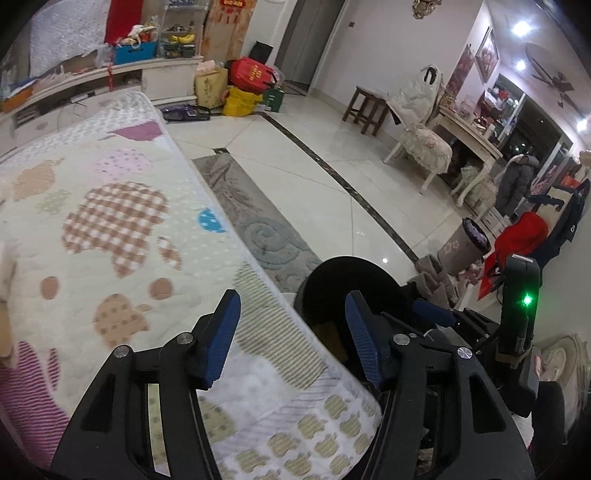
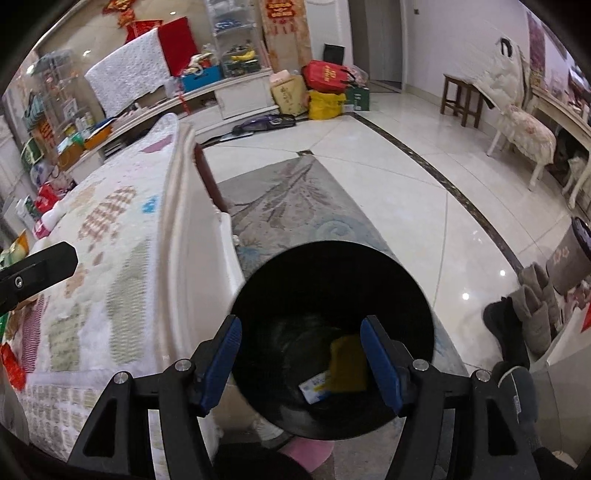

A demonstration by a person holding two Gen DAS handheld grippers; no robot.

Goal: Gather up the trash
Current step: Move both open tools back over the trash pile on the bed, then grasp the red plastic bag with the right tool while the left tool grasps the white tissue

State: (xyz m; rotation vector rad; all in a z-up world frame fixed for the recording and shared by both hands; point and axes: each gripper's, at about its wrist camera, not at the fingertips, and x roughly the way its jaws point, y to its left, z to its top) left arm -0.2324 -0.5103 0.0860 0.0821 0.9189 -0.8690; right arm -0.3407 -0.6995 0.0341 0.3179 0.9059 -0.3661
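The left wrist view looks low across the patterned quilted table cover point(image 1: 122, 229) toward the tiled floor. The right wrist view looks steeply down, close above the round black bin point(image 2: 332, 317). Both share bin point(image 1: 343, 280), cover point(image 2: 110, 236), and grey rug point(image 1: 258, 221).

Your left gripper point(image 1: 291, 325) is spread wide and holds nothing; your right gripper point(image 2: 301, 350) is likewise spread, empty, angled downward.

Bright ceiling spotlights point(image 1: 521, 27), glare on glossy floor tiles point(image 2: 465, 296), blurred fisheye edges.
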